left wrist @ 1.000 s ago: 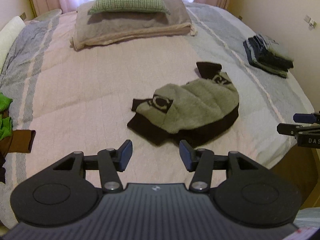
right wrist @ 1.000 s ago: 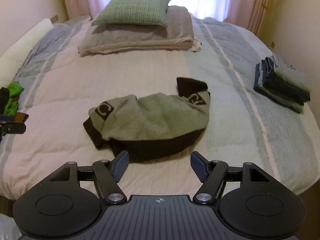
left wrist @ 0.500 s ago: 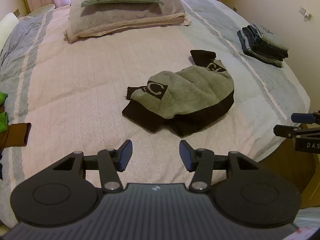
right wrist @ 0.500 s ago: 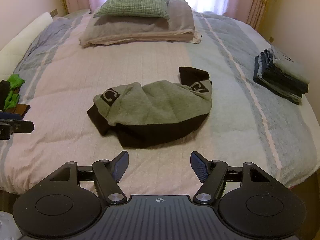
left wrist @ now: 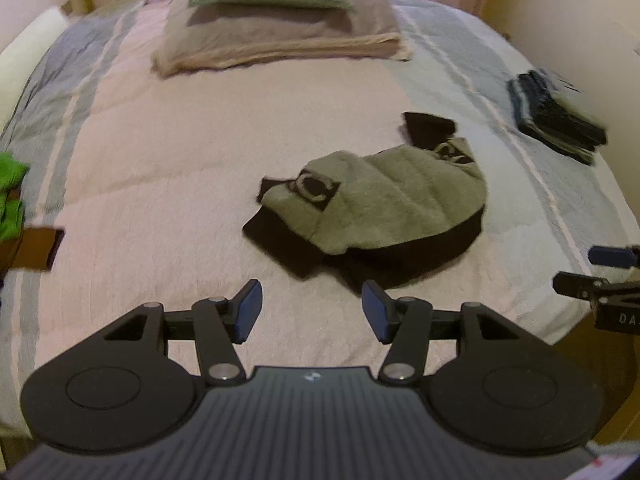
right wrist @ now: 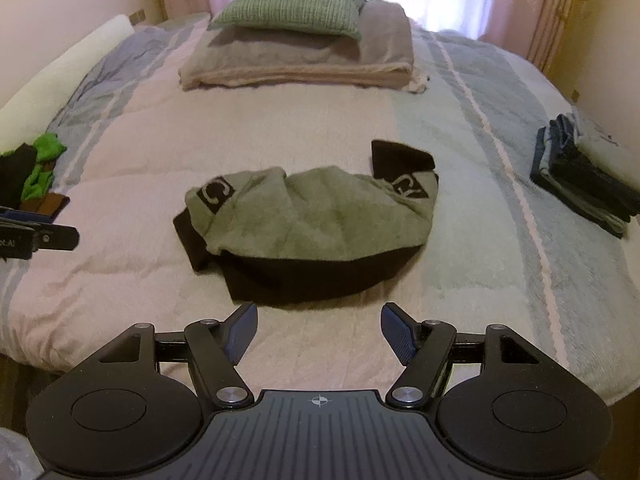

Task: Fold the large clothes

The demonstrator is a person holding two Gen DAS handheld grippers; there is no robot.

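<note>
Lying crumpled, seemingly unfolded: sweater (right wrist: 316,216) on bed (right wrist: 132,280).

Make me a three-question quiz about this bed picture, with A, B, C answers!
1. Where is the stack of folded clothes?
A. on the pillows
B. near the bed's right edge
C. on the floor

2. What colours is the crumpled sweater?
A. grey-green and black
B. red and white
C. all yellow

3. What is the right gripper doing?
A. squeezing the sweater
B. holding a pillow
C. open, holding nothing

Answers: 1 B, the stack sits by the right side of the bed. 2 A, grey-green body with black trim. 3 C, only bedspread shows between its jaws.
</note>
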